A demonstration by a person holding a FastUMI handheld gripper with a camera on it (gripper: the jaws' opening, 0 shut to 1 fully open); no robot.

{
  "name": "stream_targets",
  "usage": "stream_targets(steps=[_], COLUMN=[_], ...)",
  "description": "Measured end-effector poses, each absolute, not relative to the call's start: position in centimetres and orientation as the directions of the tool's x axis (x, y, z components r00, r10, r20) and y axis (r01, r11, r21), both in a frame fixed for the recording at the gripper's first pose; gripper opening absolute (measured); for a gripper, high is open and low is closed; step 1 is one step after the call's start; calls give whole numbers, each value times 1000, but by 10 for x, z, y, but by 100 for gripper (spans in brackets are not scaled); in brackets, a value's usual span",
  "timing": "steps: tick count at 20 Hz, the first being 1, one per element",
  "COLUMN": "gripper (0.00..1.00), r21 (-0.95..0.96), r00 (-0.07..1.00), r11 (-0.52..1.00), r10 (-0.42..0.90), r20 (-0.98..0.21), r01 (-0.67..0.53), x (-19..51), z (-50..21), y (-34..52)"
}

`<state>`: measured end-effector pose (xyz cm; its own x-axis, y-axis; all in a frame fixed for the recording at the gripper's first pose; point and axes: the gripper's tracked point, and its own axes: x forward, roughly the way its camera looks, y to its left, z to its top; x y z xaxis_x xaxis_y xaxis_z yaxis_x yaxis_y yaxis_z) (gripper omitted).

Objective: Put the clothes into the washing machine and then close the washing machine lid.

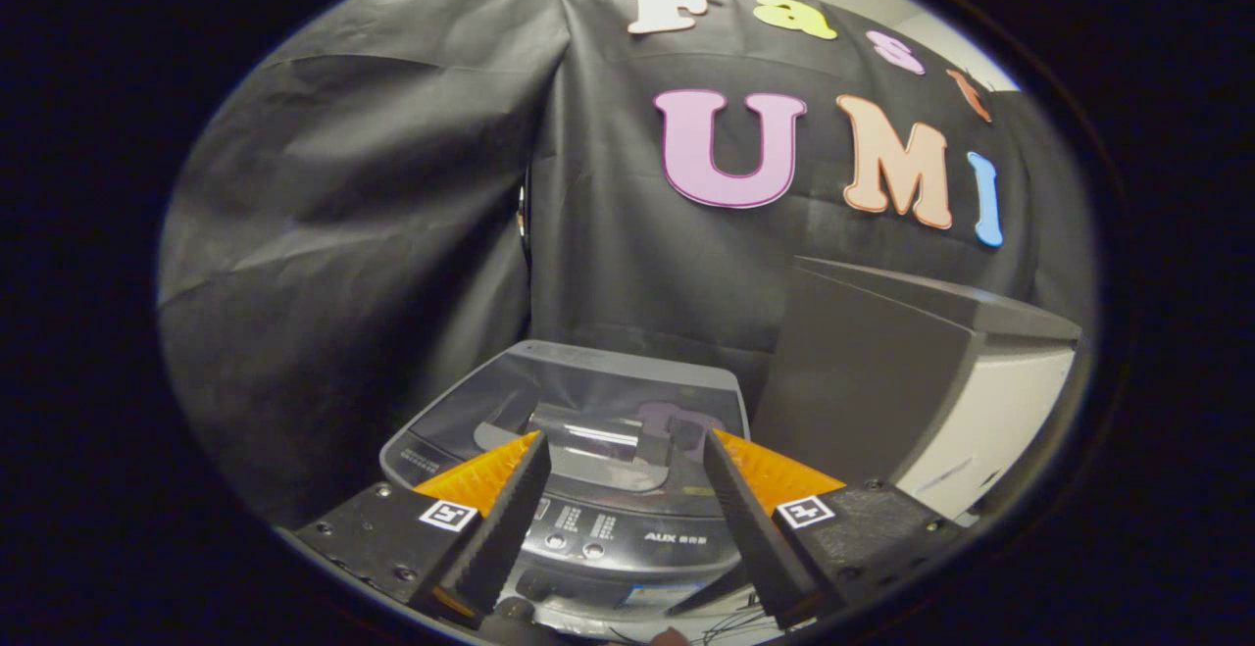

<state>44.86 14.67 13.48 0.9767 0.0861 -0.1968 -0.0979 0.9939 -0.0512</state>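
Gripper (622, 450) was open, empty, w/ washing machine (578, 489) at 12 o'clock, lid (598, 396) apparently down. Prob. task's end or start; no clothes seen.

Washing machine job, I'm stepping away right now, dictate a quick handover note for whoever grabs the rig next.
Hand-held gripper: open, nothing between its fingers, raised above the front of the washing machine.
Washing machine: just ahead of and below the fingers, control panel nearest; its transparent lid lies flat, apparently closed.
Grey-and-white box: beside the machine, against the black cloth wall.
Clothes: I cannot tell whether any are inside; the lid reflects too much.
Left: confirm the clothes are loaded and the lid is fully shut.
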Motion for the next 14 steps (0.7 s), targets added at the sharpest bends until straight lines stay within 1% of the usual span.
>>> stream_targets(steps=[8, 14], gripper=[96, 96], r21=[3, 13], r00=[984, 990], r11=[998, 1000], r10=[65, 22], r20=[-168, -140], r01=[-66, -20], x=[379, 317], z=[99, 69], y=[111, 71])
